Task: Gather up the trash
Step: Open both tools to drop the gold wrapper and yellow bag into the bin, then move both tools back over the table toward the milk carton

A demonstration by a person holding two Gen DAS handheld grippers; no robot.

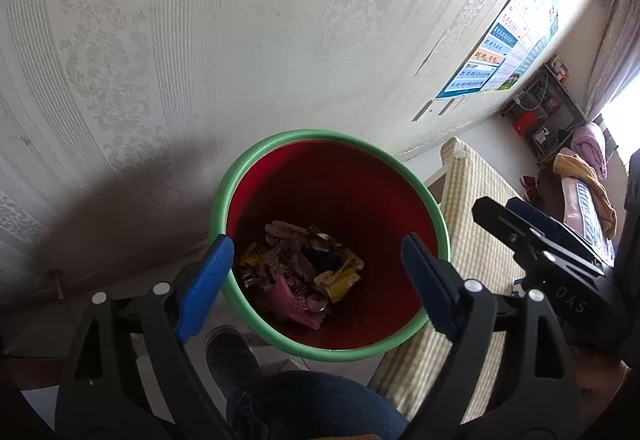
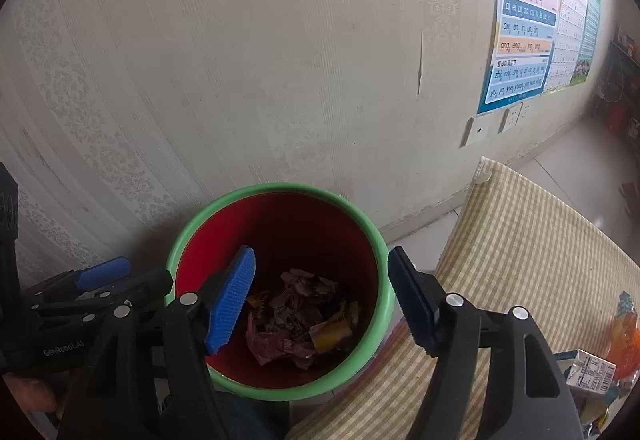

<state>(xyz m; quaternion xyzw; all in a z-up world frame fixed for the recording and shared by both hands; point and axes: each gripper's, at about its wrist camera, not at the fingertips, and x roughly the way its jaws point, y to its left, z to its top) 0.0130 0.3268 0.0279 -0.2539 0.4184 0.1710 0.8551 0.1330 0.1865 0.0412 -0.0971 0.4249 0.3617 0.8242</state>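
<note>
A red bin with a green rim (image 1: 280,138) stands against the wall; it also shows in the right wrist view (image 2: 384,248). Crumpled wrappers (image 1: 298,272), pink, yellow and brown, lie at its bottom, seen too in the right wrist view (image 2: 296,320). My left gripper (image 1: 318,276) is open and empty above the bin mouth. My right gripper (image 2: 322,300) is open and empty above the bin too. A small white carton (image 2: 590,370) and an orange wrapper (image 2: 624,336) lie on the checked cloth at the far right.
A table with a yellow checked cloth (image 2: 520,260) stands right of the bin. The patterned wall (image 1: 200,40) carries a poster (image 2: 524,20) and sockets (image 2: 478,130). My leg and shoe (image 1: 232,356) are below the bin. Shelves and bedding (image 1: 580,160) are far right.
</note>
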